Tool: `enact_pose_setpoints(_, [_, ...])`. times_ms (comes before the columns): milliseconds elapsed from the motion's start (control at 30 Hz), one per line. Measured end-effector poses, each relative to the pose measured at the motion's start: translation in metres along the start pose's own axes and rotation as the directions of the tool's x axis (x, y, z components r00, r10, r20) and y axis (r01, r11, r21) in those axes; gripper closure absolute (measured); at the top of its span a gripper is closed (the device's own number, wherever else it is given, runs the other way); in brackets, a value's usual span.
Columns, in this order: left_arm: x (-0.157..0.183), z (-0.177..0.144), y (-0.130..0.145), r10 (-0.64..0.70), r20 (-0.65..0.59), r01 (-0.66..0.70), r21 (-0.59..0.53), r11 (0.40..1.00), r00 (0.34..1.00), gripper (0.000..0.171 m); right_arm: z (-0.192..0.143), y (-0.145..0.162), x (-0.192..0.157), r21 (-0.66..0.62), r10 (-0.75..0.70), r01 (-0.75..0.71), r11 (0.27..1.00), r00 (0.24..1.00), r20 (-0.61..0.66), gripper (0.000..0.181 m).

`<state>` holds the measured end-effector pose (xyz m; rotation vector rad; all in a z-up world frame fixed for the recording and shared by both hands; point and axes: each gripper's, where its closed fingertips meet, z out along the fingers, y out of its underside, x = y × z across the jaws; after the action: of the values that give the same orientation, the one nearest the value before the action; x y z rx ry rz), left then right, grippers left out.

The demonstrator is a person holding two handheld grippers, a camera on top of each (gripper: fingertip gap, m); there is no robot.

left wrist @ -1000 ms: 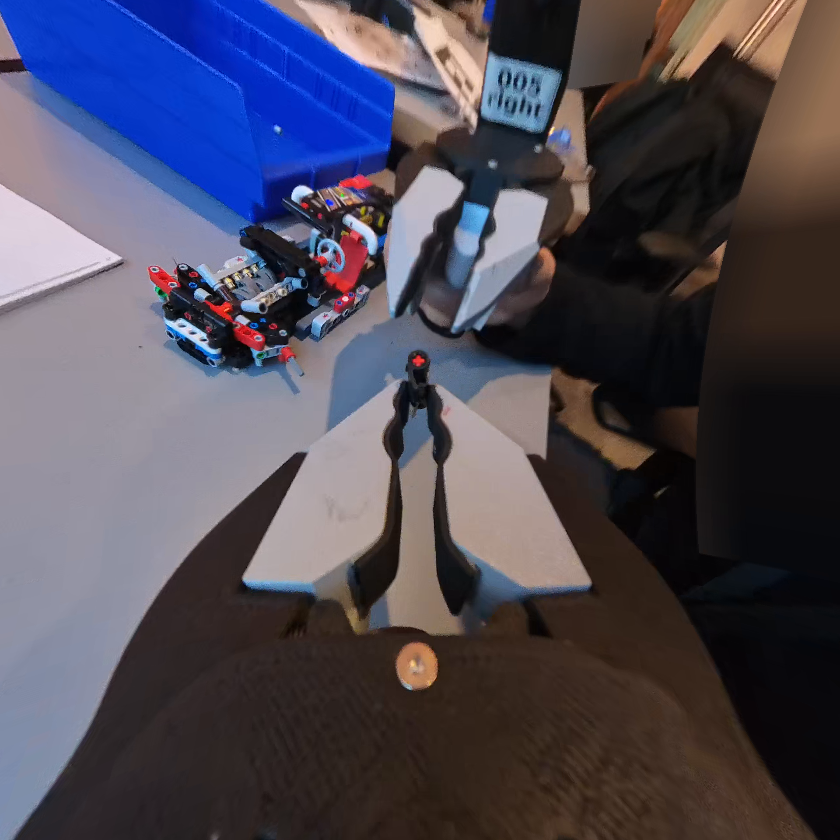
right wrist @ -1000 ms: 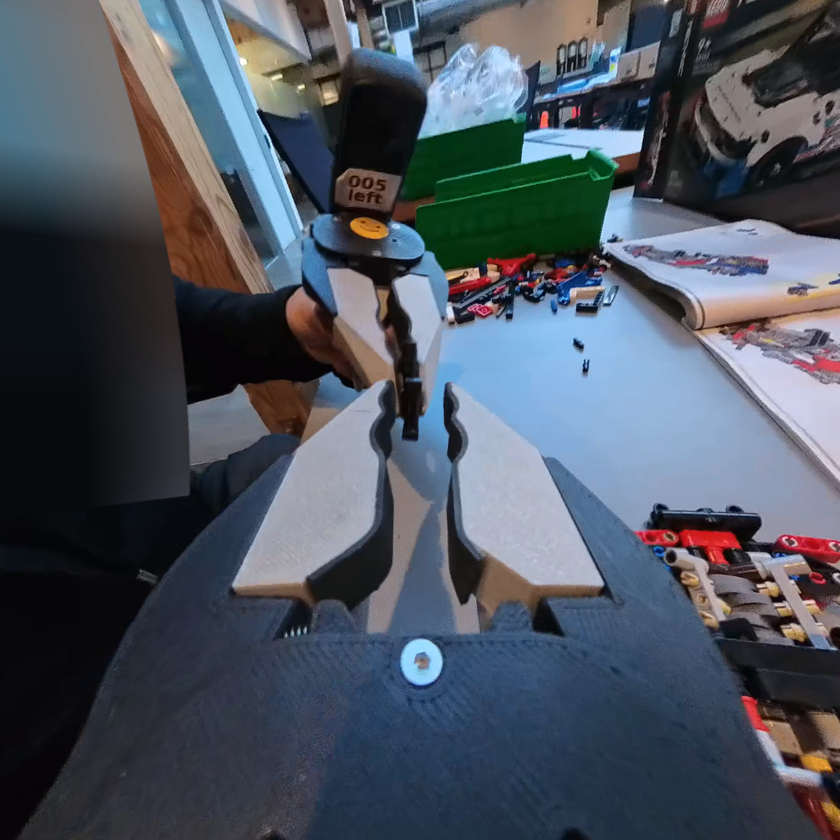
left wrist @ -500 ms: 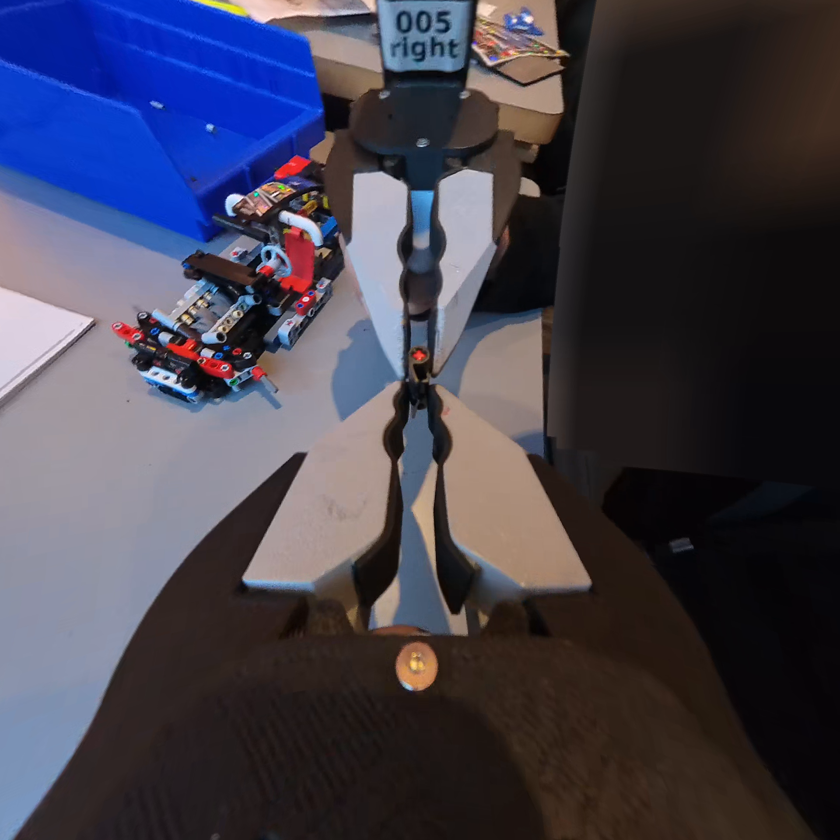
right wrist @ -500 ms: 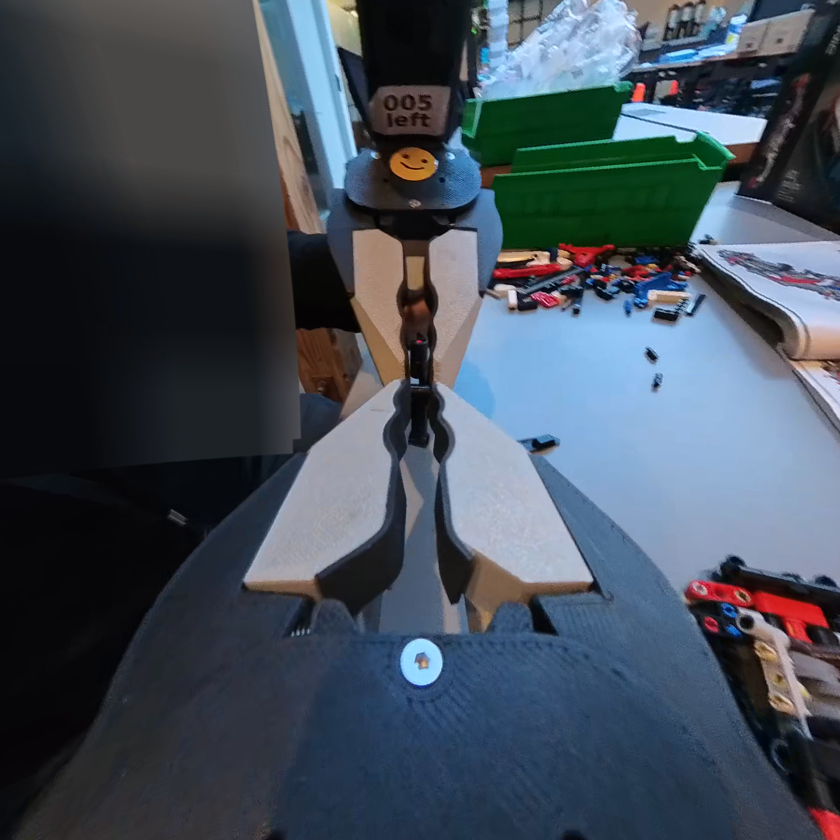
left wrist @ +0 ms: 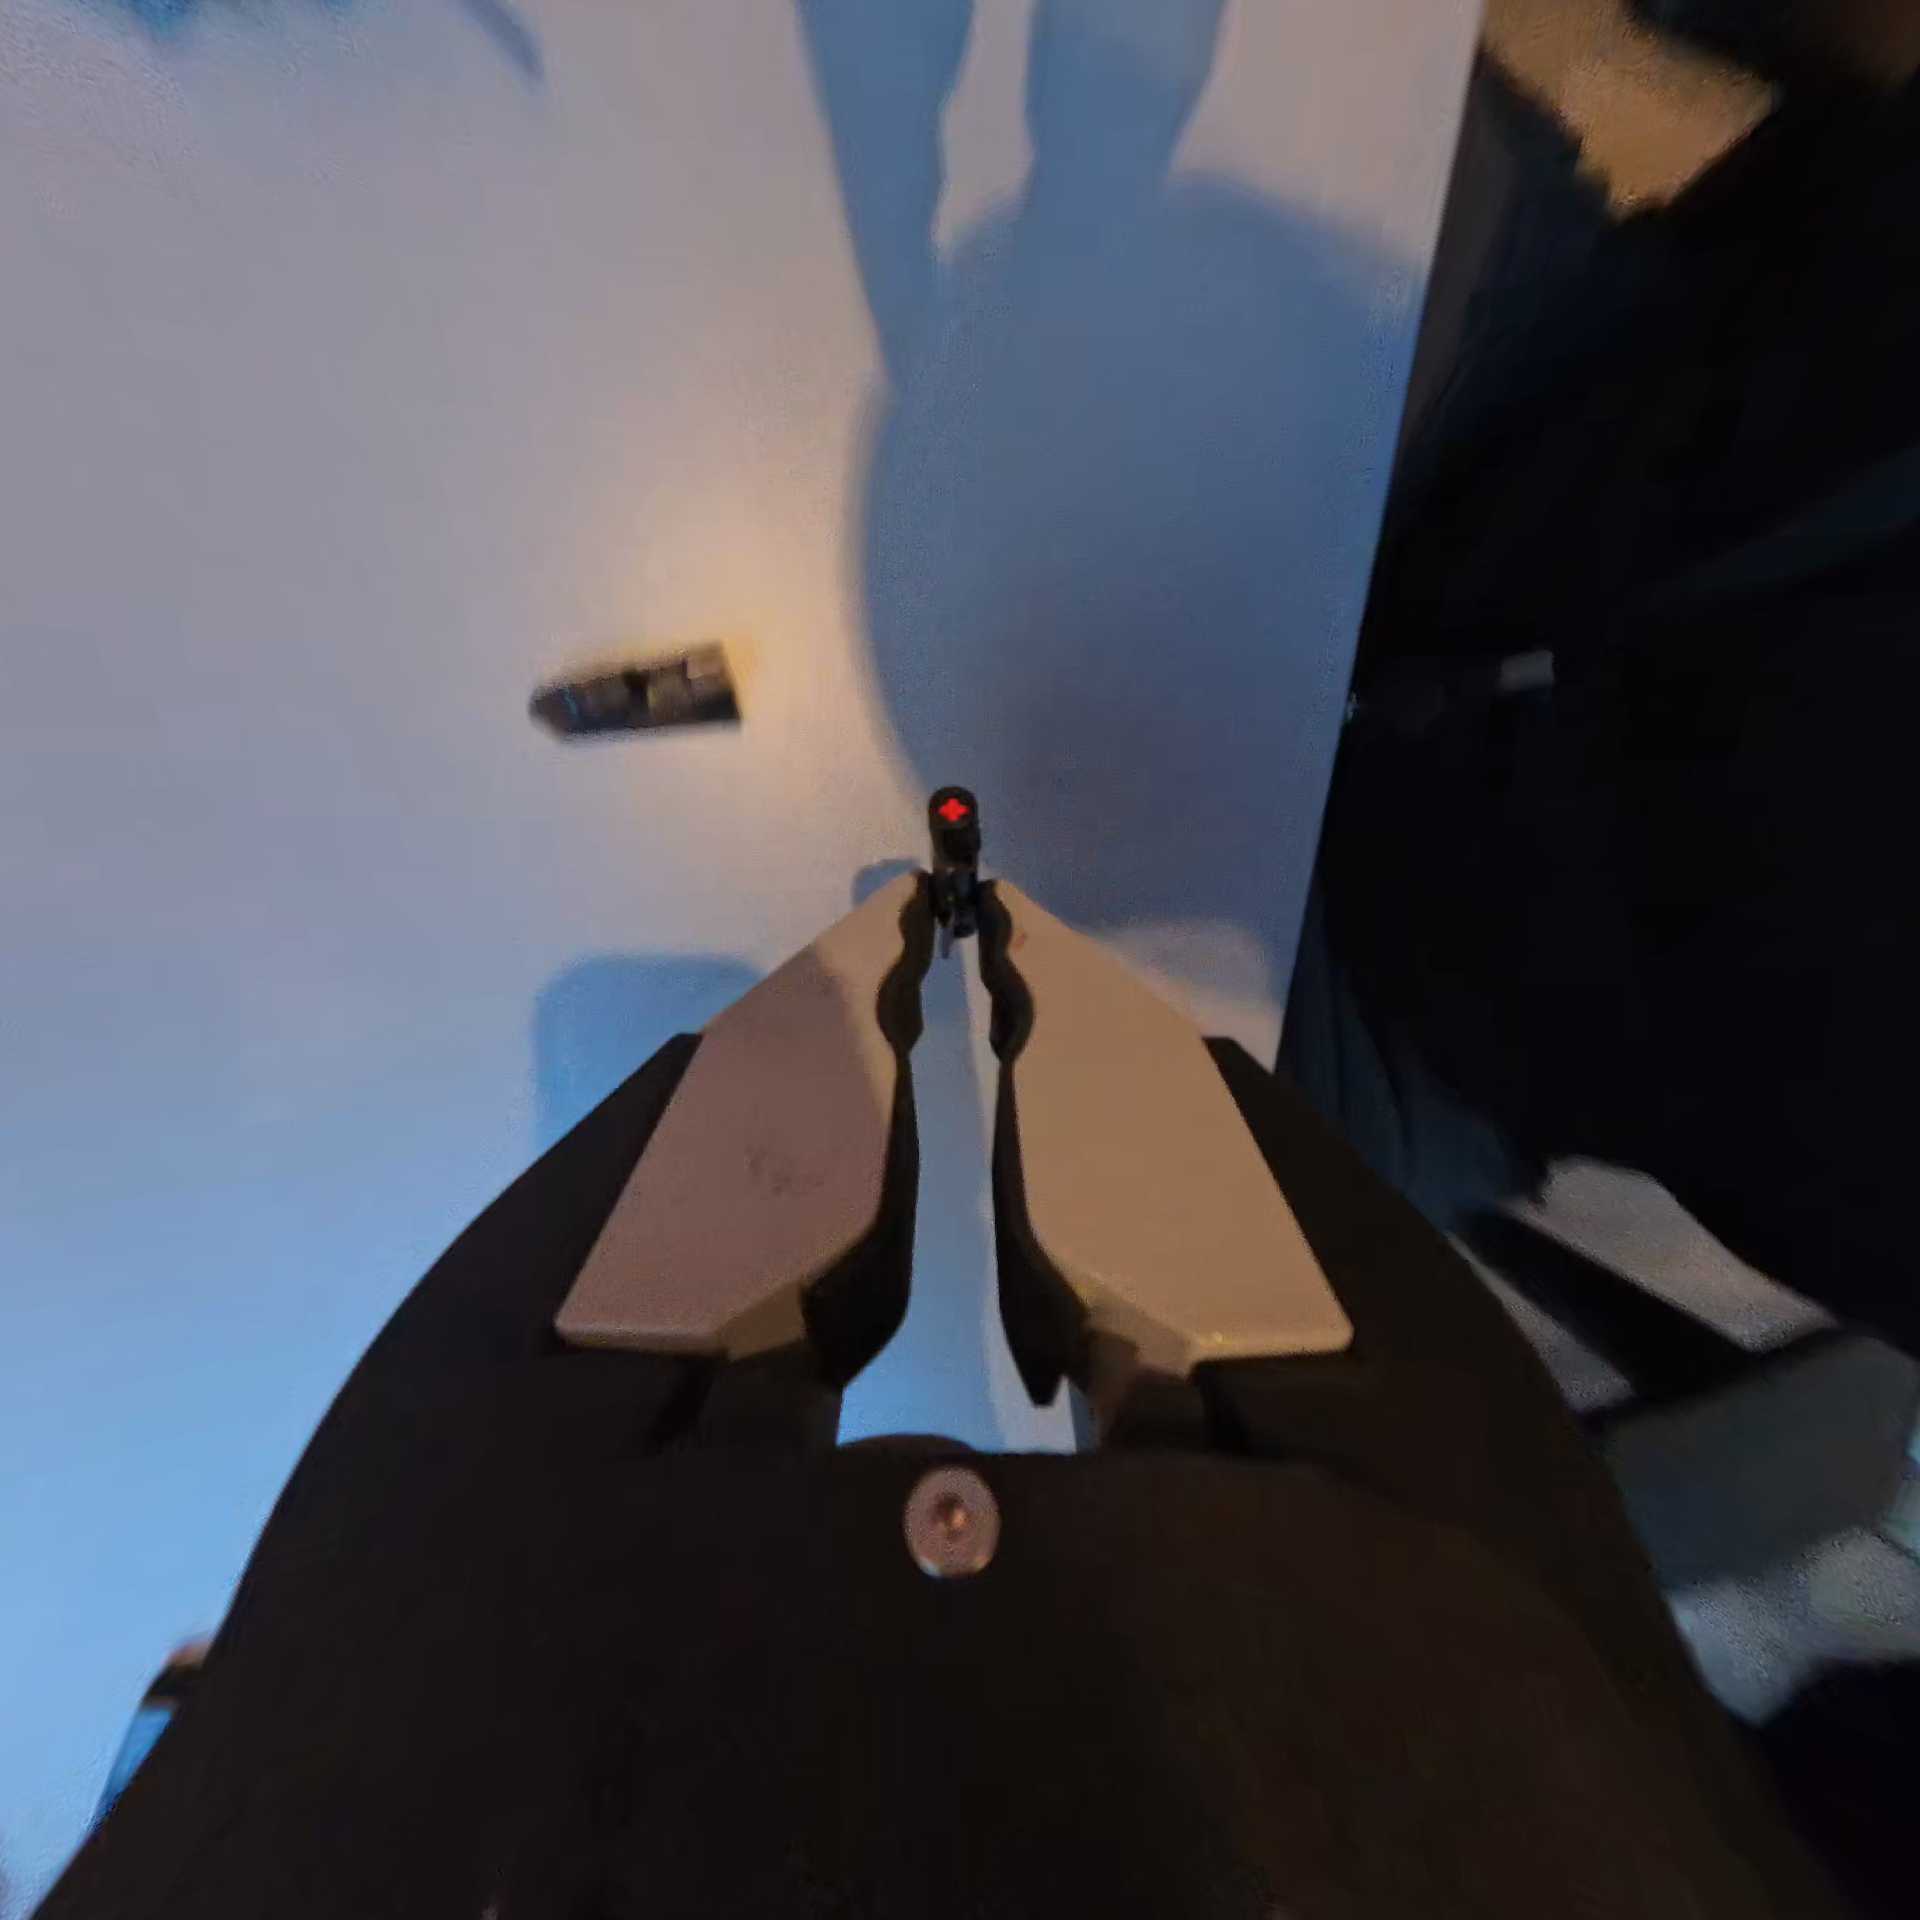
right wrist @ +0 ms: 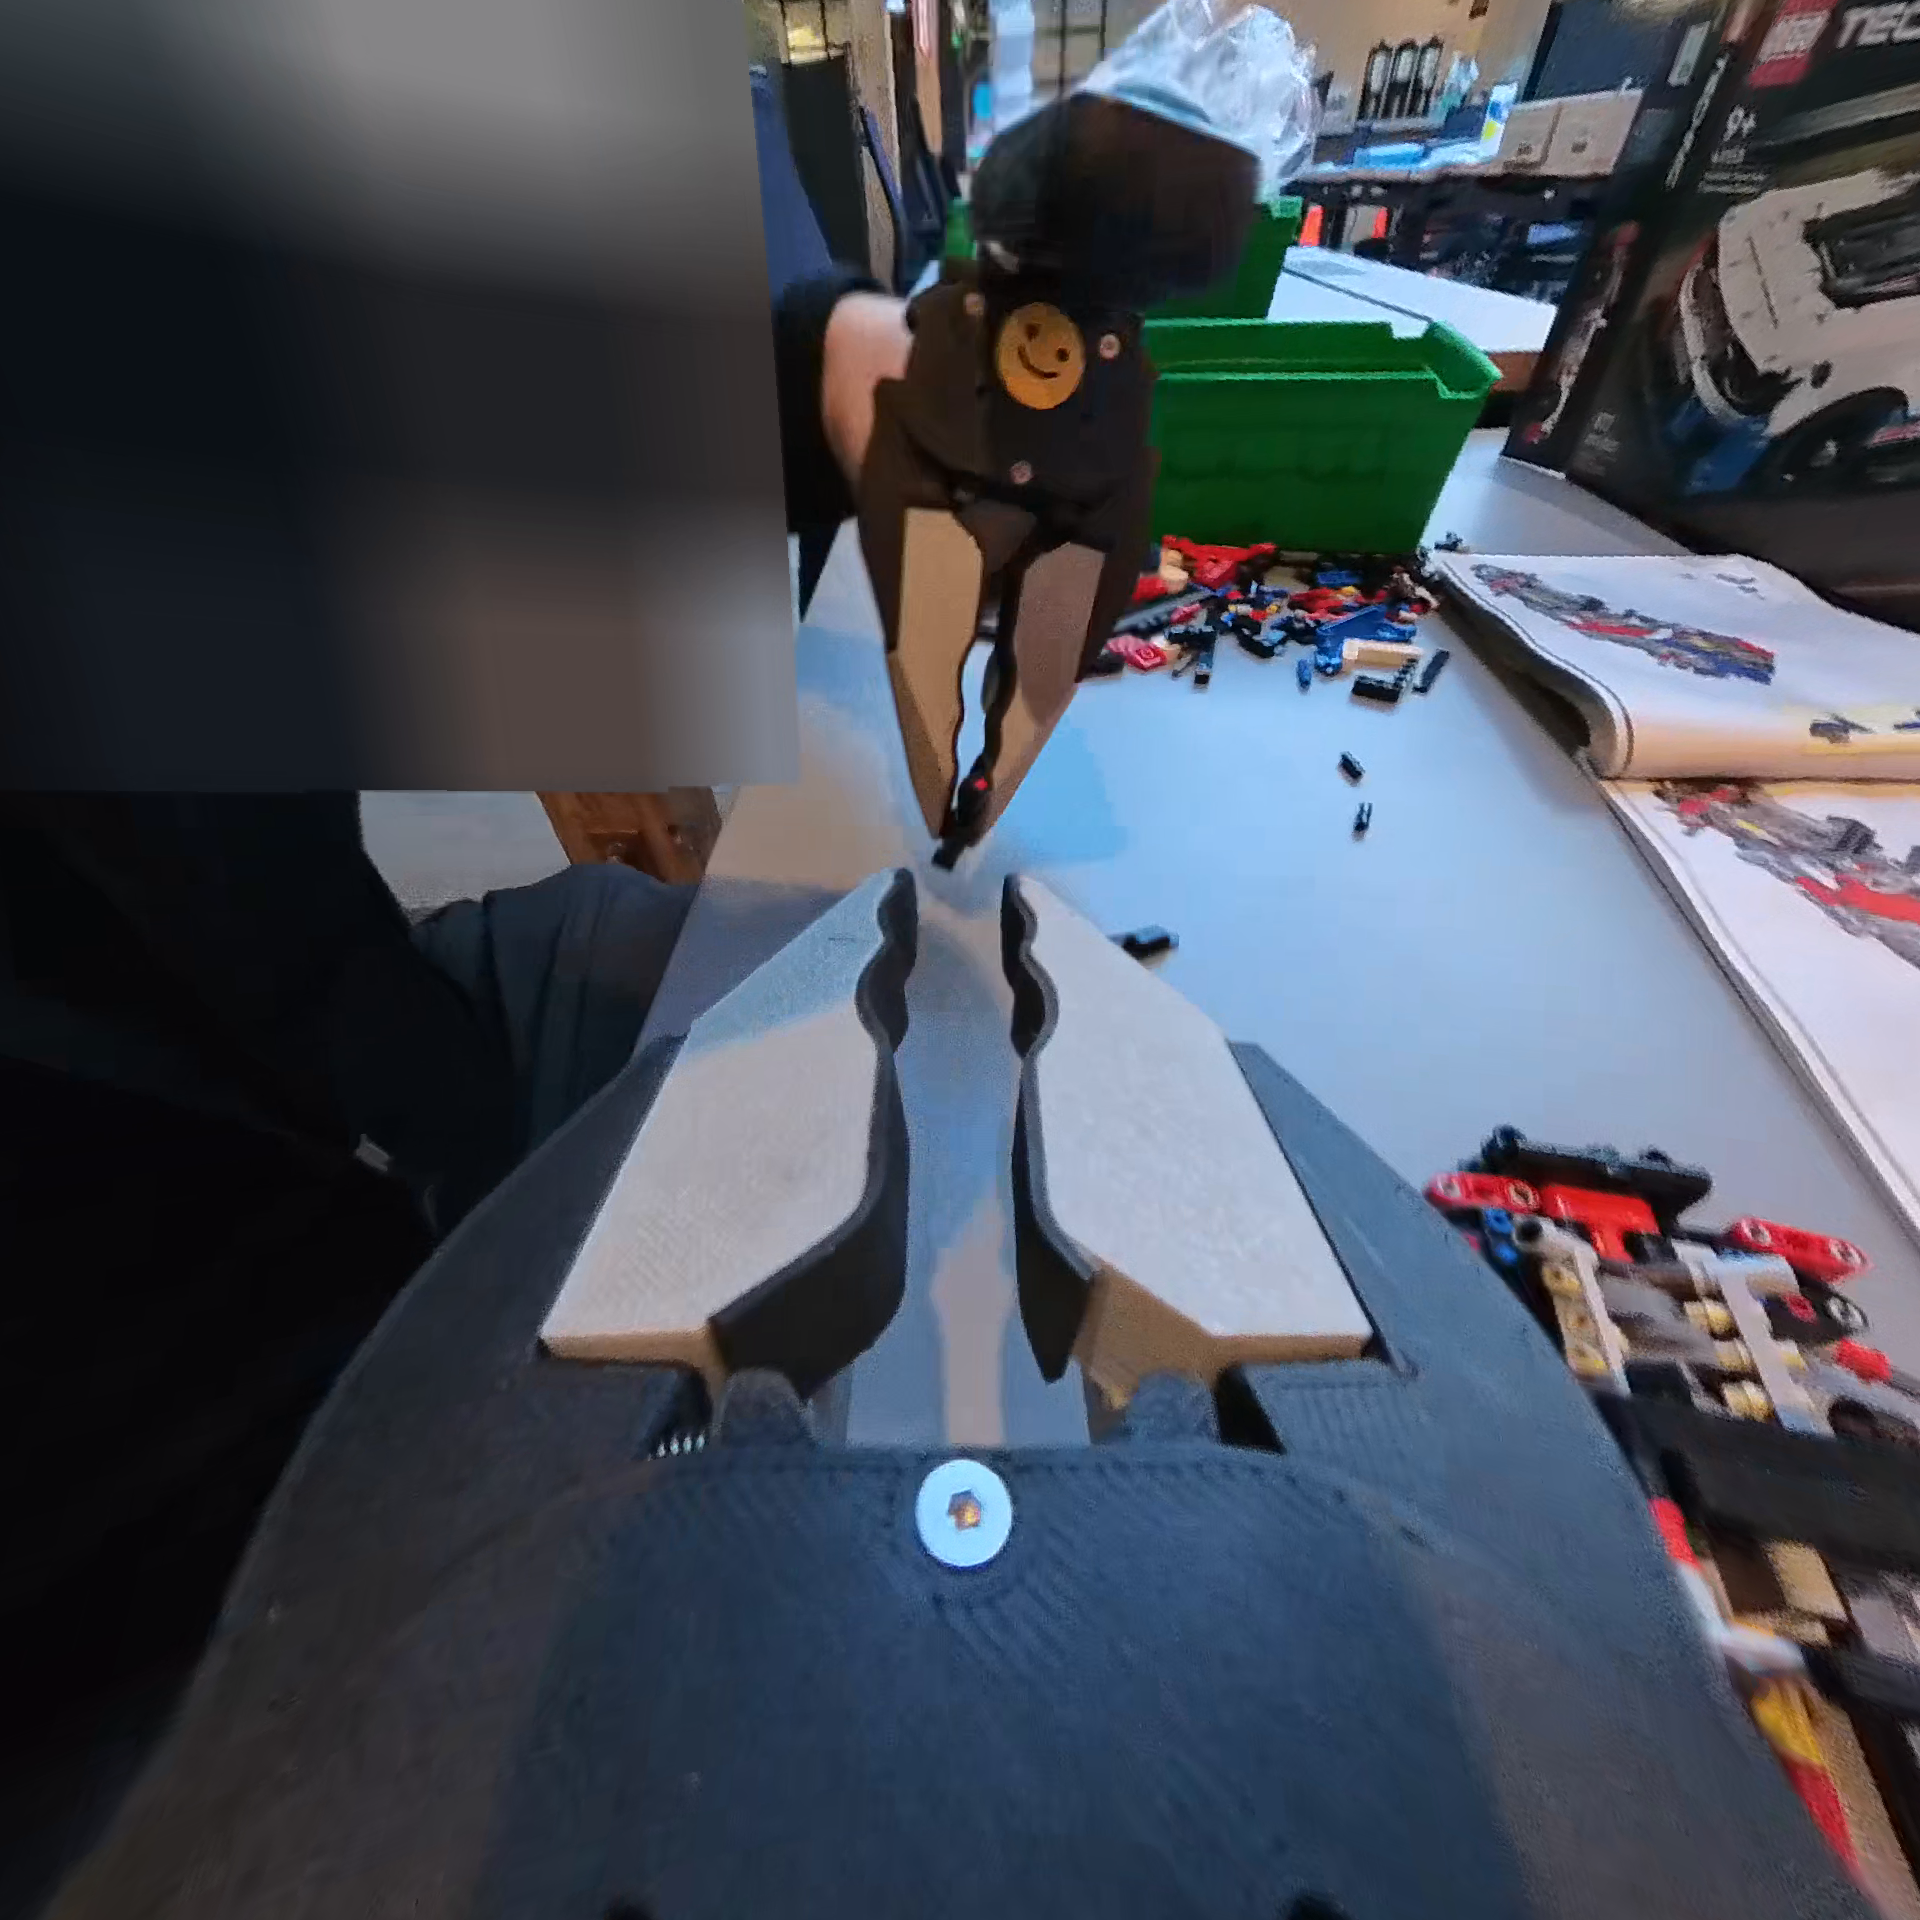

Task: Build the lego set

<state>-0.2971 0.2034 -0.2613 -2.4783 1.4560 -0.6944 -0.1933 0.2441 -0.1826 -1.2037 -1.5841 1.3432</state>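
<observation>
My left gripper [left wrist: 951, 896] is shut on a small black lego pin piece [left wrist: 952, 831] with a red cross at its end. It points down at the grey table [left wrist: 364, 468]. In the right wrist view the left gripper [right wrist: 961, 821] hangs tip-down just ahead of my right gripper [right wrist: 958, 891], with the pin piece [right wrist: 951, 854] sticking out below its tips. My right gripper is open and empty, a little short of that piece. The partly built lego car [right wrist: 1662, 1278] lies at the right.
A small black lego part [left wrist: 636, 691] lies on the table; it also shows in the right wrist view [right wrist: 1148, 940]. A pile of loose pieces [right wrist: 1278, 623], green bins [right wrist: 1309, 447], an open instruction booklet [right wrist: 1683, 665] and the set's box [right wrist: 1745, 260] lie beyond. The table edge and a person's dark clothing are on the left. The gap from one gripper's tips to the other's is roughly 15 centimetres. To reach the partly built lego car [right wrist: 1662, 1278] in a straight line is about 15 centimetres for my right fingers, about 20 centimetres for my left.
My right gripper has opened and let go of the black pin piece and drawn back. My left gripper has tipped down toward the table with the piece still in it.
</observation>
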Motion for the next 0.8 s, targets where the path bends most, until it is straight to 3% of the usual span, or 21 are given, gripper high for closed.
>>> enact_pose_setpoints(100, [-0.018, 0.005, 0.027, -0.05, -0.059, 0.04, -0.153, 0.987, 0.997, 0.163, -0.009, 0.015, 0.012, -0.043, -0.028, 0.025, 0.999, 0.997, -0.066, 0.171])
enact_pose_setpoints(300, [-0.042, 0.006, 0.016, -0.052, -0.179, 0.032, -0.112, 0.993, 0.983, 0.164, -0.018, 0.023, 0.033, 0.026, 0.005, -0.001, 1.0, 0.989, -0.151, 0.173])
enact_pose_setpoints(500, [-0.07, -0.01, 0.016, -0.044, -0.147, 0.044, -0.001, 0.999, 0.988, 0.143, -0.024, 0.014, 0.044, 0.079, -0.043, 0.061, 0.995, 0.975, -0.22, 0.176])
enact_pose_setpoints(633, [-0.071, -0.024, -0.005, 0.071, -0.144, -0.038, 0.221, 0.975, 0.987, 0.141, -0.019, 0.014, 0.051, 0.074, -0.061, 0.081, 0.994, 0.969, -0.238, 0.175])
enact_pose_setpoints(733, [-0.073, -0.036, -0.044, 0.169, -0.093, -0.108, 0.462, 0.881, 0.981, 0.141, -0.017, 0.013, 0.056, 0.085, -0.038, 0.059, 0.995, 0.971, -0.236, 0.175])
enact_pose_setpoints(800, [-0.074, -0.042, -0.057, 0.187, -0.075, -0.118, 0.54, 0.834, 0.979, 0.141, -0.019, 0.011, 0.058, 0.104, -0.028, 0.054, 0.993, 0.97, -0.24, 0.175])
